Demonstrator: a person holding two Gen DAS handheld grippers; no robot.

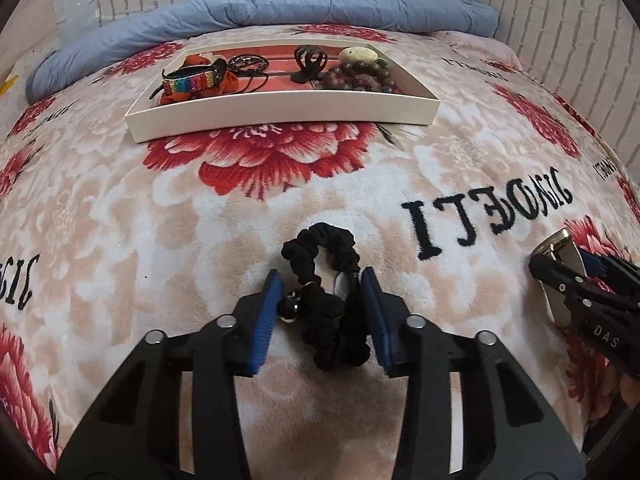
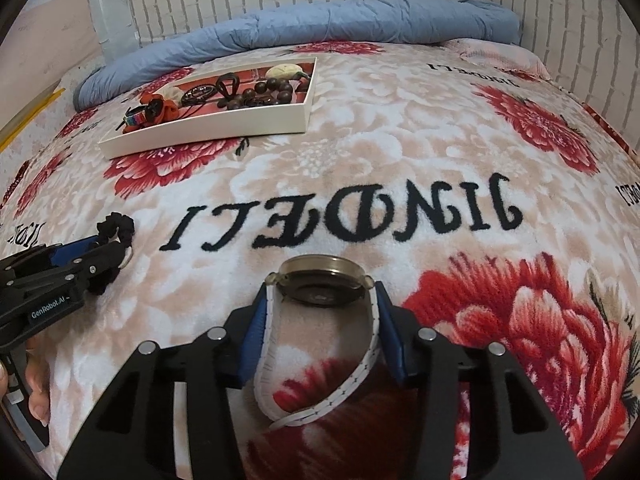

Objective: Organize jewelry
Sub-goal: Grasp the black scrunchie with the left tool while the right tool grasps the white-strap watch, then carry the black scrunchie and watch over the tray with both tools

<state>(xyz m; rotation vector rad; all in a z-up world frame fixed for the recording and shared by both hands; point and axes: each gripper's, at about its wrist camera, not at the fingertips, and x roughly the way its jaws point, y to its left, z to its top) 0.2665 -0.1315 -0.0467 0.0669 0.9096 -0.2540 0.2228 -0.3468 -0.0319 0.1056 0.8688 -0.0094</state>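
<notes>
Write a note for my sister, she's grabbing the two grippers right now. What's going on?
Left gripper: fingers around the black scrunchie on the blanket, not clearly squeezed.
Right gripper: fingers against the white strap of the watch, which looks pinched.
White tray sits farther up the bed, already holding a rainbow band, dark claw clip and wooden beads.
Left to do: carry scrunchie and watch into the tray.

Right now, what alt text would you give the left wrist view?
The left gripper straddles a black scrunchie on a floral blanket. Beyond it sits a white tray of jewelry; the right gripper holds a watch at right.
</notes>
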